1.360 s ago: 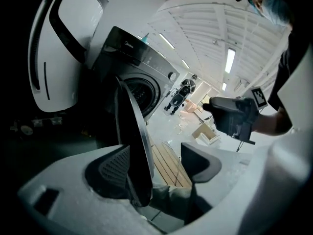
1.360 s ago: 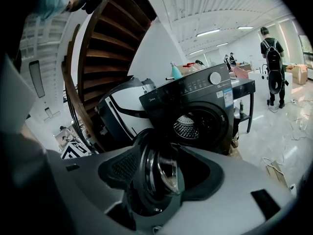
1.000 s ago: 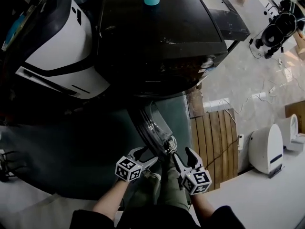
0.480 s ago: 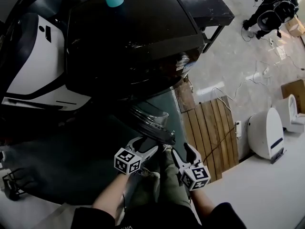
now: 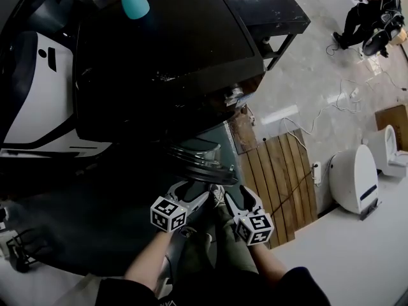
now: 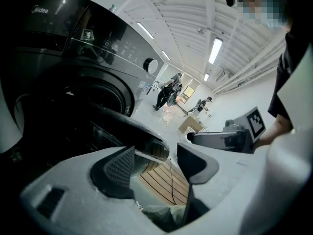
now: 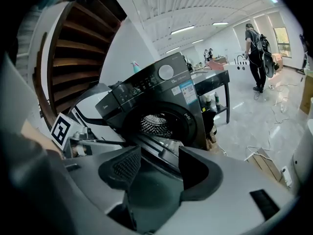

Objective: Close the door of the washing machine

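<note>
The black washing machine (image 5: 166, 50) faces me with its round door (image 5: 201, 161) partly open, the free edge toward me. My left gripper (image 5: 194, 191) is open just short of that edge; its jaws have just been closing a little with nothing gripped. In the left gripper view the door rim (image 6: 142, 136) passes just beyond the left gripper (image 6: 155, 153). My right gripper (image 5: 239, 195) hangs beside it, open and empty. The right gripper view shows the drum (image 7: 156, 124) and the door (image 7: 164, 148) ahead of the right gripper (image 7: 159, 155).
A teal bottle (image 5: 132, 2) stands on the machine's top. A white-and-black appliance (image 5: 32, 101) is at the left, a black table (image 5: 268, 11) behind. Wooden slats (image 5: 280, 177), cables and a white device (image 5: 354, 180) lie on the floor at right. A person (image 5: 373, 14) stands far off.
Both grippers have moved forward toward the machine. The door's free edge has swung closer to the machine's front. The view has shifted to the right.
</note>
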`<state>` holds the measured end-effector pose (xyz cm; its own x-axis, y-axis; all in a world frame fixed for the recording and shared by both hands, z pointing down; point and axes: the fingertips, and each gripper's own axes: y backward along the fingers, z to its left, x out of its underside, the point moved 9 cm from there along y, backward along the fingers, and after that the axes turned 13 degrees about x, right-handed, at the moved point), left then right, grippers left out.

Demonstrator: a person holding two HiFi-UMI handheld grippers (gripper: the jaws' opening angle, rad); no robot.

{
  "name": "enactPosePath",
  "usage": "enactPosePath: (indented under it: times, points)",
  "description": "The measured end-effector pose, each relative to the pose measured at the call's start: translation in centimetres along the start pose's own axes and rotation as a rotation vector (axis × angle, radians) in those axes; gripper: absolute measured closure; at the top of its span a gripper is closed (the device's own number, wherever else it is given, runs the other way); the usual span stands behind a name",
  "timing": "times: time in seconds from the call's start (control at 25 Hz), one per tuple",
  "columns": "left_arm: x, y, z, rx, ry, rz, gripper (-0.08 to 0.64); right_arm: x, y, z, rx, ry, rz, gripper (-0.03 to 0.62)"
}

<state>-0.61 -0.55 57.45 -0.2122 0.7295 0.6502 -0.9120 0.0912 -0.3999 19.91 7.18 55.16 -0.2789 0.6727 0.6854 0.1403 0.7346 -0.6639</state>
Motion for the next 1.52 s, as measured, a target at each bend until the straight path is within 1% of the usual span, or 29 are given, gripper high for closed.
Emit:
enactPosePath:
  times: [0.16,0.48,0.6,0.88,0.92,1.08,1.24,1.4,1.52]
  points:
    - [-1.1,-0.7,0.7,-0.004,-0.003,0.005,0.304,0.1,-1.8,-0.4,0.013,-0.030,0.016,0.373]
    - [-3.4,-2.2,2.1,-0.013,-0.050,-0.015,0.299,-0.7,-5.7,-1.1,0.015,-0.051,0.030,0.393]
    - [-4.2,-2.7,2.6,-0.016,-0.053,-0.028,0.299,-1.1,-7.4,-1.5,0.021,-0.101,0.032,0.397]
    - [-5.9,-3.7,3.7,-0.024,-0.054,-0.069,0.299,-3.6,-10.5,-1.9,0.041,-0.217,-0.015,0.403]
    - [-6.2,-3.8,3.9,-0.025,-0.053,-0.075,0.298,-3.9,-10.9,-2.0,0.040,-0.217,-0.020,0.403]
    - [-6.9,-4.0,4.4,-0.028,-0.049,-0.100,0.298,-4.6,-12.5,-2.4,0.035,-0.165,-0.038,0.404]
    - [-7.3,-4.1,4.8,-0.041,-0.061,-0.120,0.298,-5.5,-13.5,-2.4,0.028,-0.163,-0.052,0.411]
    - [-6.7,-3.6,5.1,-0.089,-0.061,-0.124,0.298,-6.4,-14.4,-2.0,0.025,-0.183,-0.055,0.413]
    - [-6.2,-2.7,5.5,-0.155,-0.072,-0.141,0.315,-6.9,-15.0,-2.2,0.021,-0.152,-0.057,0.416]
